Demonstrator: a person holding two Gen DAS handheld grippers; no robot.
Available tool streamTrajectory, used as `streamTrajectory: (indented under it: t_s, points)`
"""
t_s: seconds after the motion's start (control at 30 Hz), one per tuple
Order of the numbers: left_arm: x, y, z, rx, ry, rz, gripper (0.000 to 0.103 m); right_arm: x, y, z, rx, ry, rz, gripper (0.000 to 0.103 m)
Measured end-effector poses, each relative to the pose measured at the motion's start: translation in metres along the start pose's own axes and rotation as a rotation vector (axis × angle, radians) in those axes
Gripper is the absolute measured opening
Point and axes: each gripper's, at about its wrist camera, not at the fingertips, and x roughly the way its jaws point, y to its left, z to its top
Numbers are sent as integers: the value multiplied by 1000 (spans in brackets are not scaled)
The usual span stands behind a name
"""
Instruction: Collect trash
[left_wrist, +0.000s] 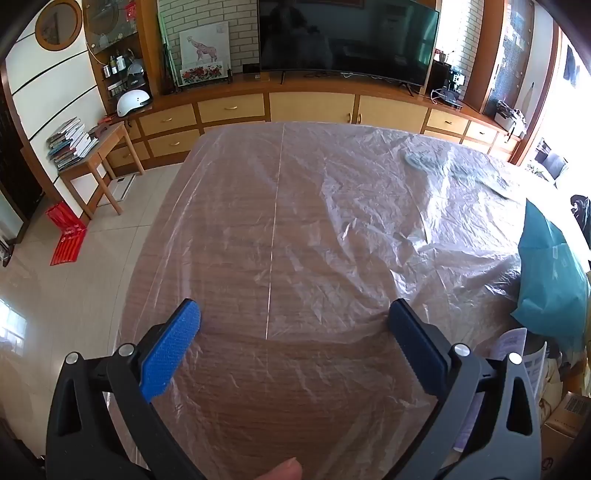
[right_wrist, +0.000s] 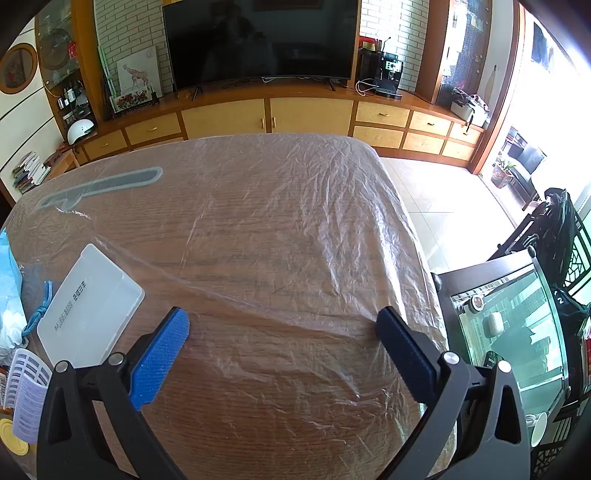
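Both wide open, empty: left gripper (left_wrist: 293, 321) and right gripper (right_wrist: 282, 325) over plastic sheet (left_wrist: 332, 221), spread across whole table (right_wrist: 258, 424); neither nearer.

Thin clear plastic sheet (left_wrist: 369, 221), wrinkled and glossy, spread flat over the wood-grain worktop (left_wrist: 240, 387) and draped past its far edge. Creased all over, with one straight fold line running from far to near (visible in the left wrist view). Near edge lifted into a loose ridge across the bare wood in the right wrist view (right_wrist: 295, 229). Wood showing through everywhere.
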Motion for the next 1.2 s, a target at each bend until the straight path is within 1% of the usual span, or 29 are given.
streamTrajectory:
  t_s: [1.2]
  points:
    - [1, 0, 2, -4, 8, 7, 102, 0, 1, 0, -1, -1, -1, 99]
